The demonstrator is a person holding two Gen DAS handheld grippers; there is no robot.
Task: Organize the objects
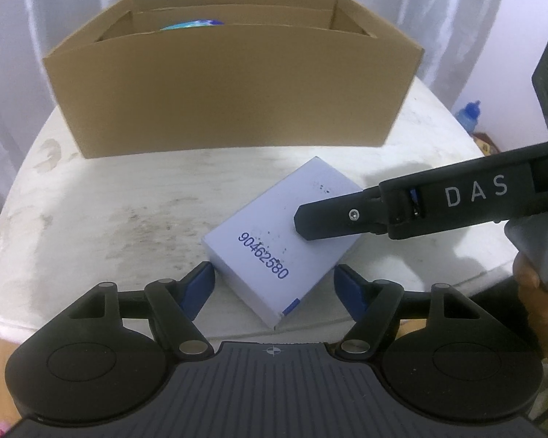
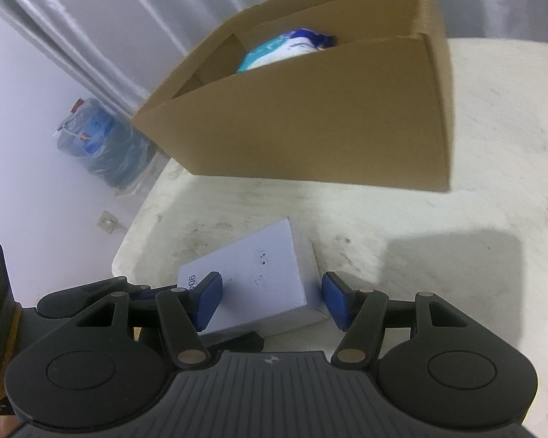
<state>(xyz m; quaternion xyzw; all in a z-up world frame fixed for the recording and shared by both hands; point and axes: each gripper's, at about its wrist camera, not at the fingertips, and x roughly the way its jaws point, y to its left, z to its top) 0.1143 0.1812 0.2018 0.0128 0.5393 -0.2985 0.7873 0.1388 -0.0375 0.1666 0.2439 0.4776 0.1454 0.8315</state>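
A flat white box (image 1: pixel 274 241) printed 90462580 lies on the white table (image 1: pixel 109 219), near its front edge. My left gripper (image 1: pixel 274 288) is open, its blue pads on either side of the box's near end. My right gripper (image 2: pixel 272 299) is open too and straddles the box (image 2: pixel 252 277) from the right; in the left wrist view its finger (image 1: pixel 328 219) lies over the box top. Behind stands an open cardboard box (image 1: pixel 230 84) holding a blue and white packet (image 2: pixel 285 49).
White curtains hang behind the table. A plastic-wrapped water jug (image 2: pixel 98 142) stands on the floor to the left. A blue bottle (image 1: pixel 469 115) shows beyond the table's right edge.
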